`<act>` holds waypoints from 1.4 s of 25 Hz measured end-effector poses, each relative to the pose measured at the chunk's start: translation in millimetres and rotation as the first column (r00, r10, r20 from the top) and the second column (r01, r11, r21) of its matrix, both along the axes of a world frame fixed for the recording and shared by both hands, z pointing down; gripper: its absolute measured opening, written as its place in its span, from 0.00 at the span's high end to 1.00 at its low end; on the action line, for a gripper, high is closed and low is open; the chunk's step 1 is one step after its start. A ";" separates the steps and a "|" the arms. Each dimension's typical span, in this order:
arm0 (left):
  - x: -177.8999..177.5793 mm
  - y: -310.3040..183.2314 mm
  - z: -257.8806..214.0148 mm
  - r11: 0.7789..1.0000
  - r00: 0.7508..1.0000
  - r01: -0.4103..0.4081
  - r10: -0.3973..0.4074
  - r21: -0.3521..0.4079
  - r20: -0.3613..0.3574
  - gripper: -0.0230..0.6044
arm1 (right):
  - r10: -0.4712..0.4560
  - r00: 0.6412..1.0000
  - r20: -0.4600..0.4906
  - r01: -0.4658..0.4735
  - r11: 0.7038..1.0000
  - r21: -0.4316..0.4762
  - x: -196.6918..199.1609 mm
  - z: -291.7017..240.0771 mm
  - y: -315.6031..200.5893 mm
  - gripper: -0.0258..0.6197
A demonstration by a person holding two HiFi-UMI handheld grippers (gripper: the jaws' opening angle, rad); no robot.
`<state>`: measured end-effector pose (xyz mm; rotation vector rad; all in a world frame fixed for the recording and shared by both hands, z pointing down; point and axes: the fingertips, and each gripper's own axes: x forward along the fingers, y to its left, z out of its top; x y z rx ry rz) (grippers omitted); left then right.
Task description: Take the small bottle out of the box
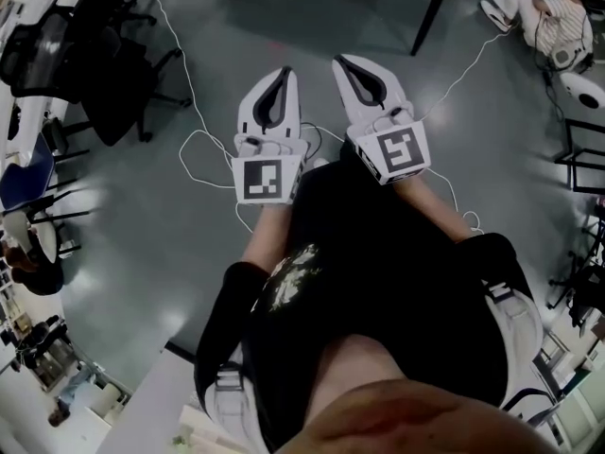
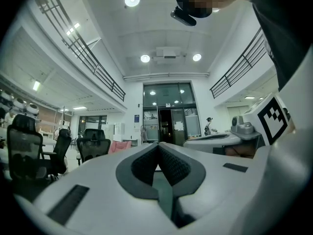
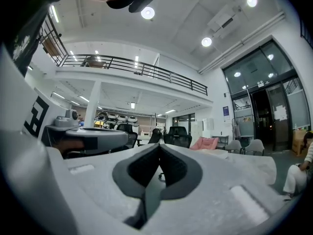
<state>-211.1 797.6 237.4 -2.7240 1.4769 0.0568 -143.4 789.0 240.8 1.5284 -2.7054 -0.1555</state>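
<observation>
Person's black shirt (image 1: 378,282) nearest; white two-jaw left gripper (image 1: 282,72) and right gripper (image 1: 340,62) level, both closed, empty; box and small bottle unseen, direction unknowable.

**2 grippers held out level, side by side, both closed**

The person holds the left gripper (image 1: 285,70) and the right gripper (image 1: 338,61) out in front of the torso (image 1: 378,282). The left forearm (image 1: 261,244) and right forearm (image 1: 444,212) are bare. The grippers sit near each other, and their tips angle slightly inward. In each gripper view the 2 jaws meet at their tips with nothing between them. The marker cube of each faces up, left (image 1: 266,180) and right (image 1: 399,154).
</observation>
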 end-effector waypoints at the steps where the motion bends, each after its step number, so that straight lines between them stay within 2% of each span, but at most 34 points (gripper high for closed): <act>1: -4.8 2.5 0.9 1.000 1.000 0.006 -0.006 -0.001 -0.002 0.94 | -0.003 1.000 -0.003 0.003 1.000 0.001 -3.3 0.3 1.7 0.97; 8: -34.1 -7.3 9.9 0.999 0.999 0.049 -0.048 0.021 -0.009 0.94 | -0.022 1.000 -0.018 0.022 1.000 0.014 -18.9 2.7 5.6 0.97; 13: -13.2 -15.4 9.6 0.998 1.000 -0.004 0.003 0.065 0.006 0.94 | 0.002 1.000 -0.007 -0.002 1.000 0.028 1.8 5.8 -7.5 0.97; 21: 1.4 -46.8 19.4 0.996 0.999 -0.015 0.012 0.085 0.038 0.94 | 0.019 1.000 0.018 -0.020 0.998 0.056 16.6 15.2 -41.0 0.97; 35: 29.2 -157.5 9.6 0.996 1.000 -0.013 0.012 0.090 0.013 0.94 | 0.039 0.999 -0.009 -0.039 0.998 0.049 45.5 4.4 -147.1 0.97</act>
